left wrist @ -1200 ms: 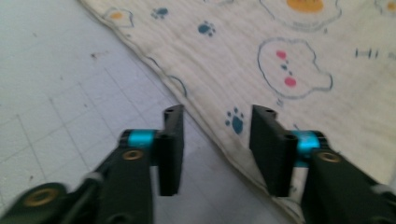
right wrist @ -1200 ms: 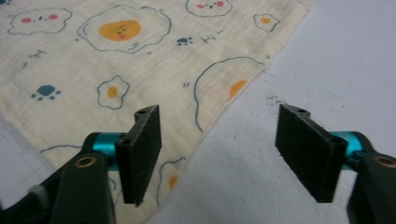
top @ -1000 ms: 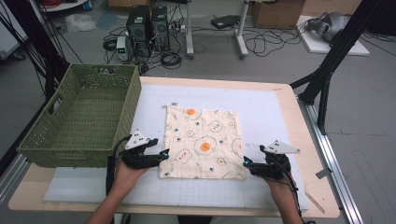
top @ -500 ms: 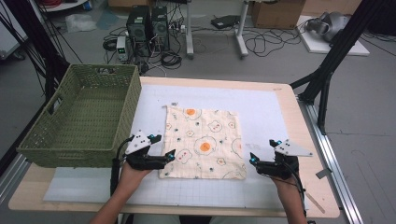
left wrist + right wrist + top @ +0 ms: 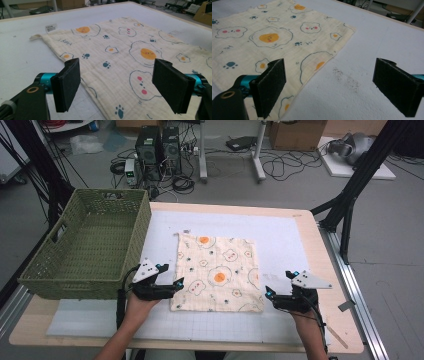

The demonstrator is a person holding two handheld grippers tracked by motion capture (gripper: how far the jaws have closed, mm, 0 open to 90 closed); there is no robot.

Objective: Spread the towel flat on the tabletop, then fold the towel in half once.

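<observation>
A cream cloth (image 5: 217, 272) printed with fried eggs and paw prints lies flat on the white mat (image 5: 290, 240). My left gripper (image 5: 175, 284) rests at the cloth's near left edge. Its jaws have just been opening, then eased in a little. In the left gripper view the cloth (image 5: 125, 50) spreads below and ahead of the left gripper (image 5: 117, 85), and the pads (image 5: 68, 85) touch nothing. My right gripper (image 5: 270, 294) sits just off the near right corner, jaws just opened. In the right gripper view the right gripper (image 5: 332, 82) straddles the cloth (image 5: 262, 37) edge without pressing it.
A green woven basket (image 5: 90, 245) stands on the table's left side, close to my left hand. A thin wooden stick (image 5: 340, 337) lies near the front right corner. Black frame struts (image 5: 350, 205) rise beyond the table's right edge.
The right gripper has drawn slightly to the right, off the cloth's near right corner. The left gripper stays by the near left edge. The cloth lies as before.
</observation>
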